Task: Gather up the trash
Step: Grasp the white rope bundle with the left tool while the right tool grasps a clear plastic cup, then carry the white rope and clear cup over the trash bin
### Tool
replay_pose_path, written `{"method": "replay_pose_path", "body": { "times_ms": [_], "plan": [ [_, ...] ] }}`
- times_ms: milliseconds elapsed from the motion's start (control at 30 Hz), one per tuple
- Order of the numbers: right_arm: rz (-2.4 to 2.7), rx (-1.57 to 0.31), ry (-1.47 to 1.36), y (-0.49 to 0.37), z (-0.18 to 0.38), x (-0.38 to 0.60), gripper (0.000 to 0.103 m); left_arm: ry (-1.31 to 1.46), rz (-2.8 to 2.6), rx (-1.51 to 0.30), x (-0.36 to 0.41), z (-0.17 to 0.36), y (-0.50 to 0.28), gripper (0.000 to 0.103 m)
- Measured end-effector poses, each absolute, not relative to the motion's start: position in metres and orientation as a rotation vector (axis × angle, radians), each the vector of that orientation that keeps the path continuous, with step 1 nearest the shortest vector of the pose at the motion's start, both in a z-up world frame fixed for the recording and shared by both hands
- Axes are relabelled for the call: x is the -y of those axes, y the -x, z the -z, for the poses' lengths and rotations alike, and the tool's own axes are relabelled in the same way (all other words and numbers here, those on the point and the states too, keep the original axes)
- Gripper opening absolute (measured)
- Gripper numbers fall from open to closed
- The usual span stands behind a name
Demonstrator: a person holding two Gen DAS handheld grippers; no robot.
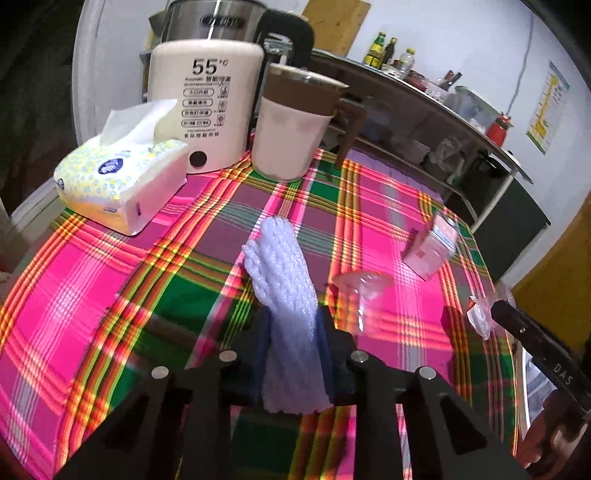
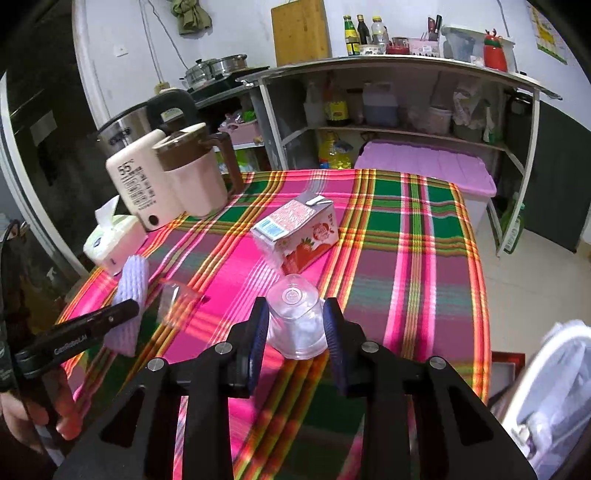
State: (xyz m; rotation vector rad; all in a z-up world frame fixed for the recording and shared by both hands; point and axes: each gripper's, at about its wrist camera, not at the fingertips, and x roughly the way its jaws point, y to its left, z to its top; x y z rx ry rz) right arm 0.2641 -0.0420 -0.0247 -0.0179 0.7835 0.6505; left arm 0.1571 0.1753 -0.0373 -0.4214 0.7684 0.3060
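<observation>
The desk (image 2: 424,236) wears a bright pink, green and orange plaid cloth. At its far left stand a cream appliance marked 55 (image 1: 207,107) and, just right of it, a cream jug with a brown lid (image 1: 291,129); a steel kettle (image 1: 218,20) sits behind them. Nearer on the left lies a tissue pack (image 1: 118,184) with 1 sheet poking up. Beyond the desk a shelf unit (image 2: 406,99) carries bottles and jars. A white bin (image 2: 554,398) shows at the near right, off the desk's edge.

A pink strawberry milk carton (image 2: 295,232) lies on its side around the middle of the cloth. The left hand-held gripper (image 1: 291,339) is clamped on a pale lilac foam net sleeve (image 1: 284,280), which sticks out beyond the pads towards the far side. The right hand-held gripper (image 2: 295,328) pinches a clear plastic cup (image 2: 295,317) that is upside down, its base pointing away. A 2nd clear cup (image 1: 364,291) lies on the cloth between the 2 grippers.
</observation>
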Motion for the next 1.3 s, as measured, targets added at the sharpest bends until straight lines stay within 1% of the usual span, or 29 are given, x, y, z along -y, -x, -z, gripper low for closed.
{"method": "replay_pose_path", "body": {
  "times_ms": [700,1300],
  "plan": [
    [-0.616,-0.735,0.004,-0.153,0.001,0.114,0.032,0.294,-0.11,-0.71,-0.084,0.001,-0.088,0.026],
    [-0.58,-0.709,-0.01,-0.125,-0.006,0.149,0.032,0.241,0.005,-0.697,-0.034,-0.01,-0.074,0.026]
  ]
}}
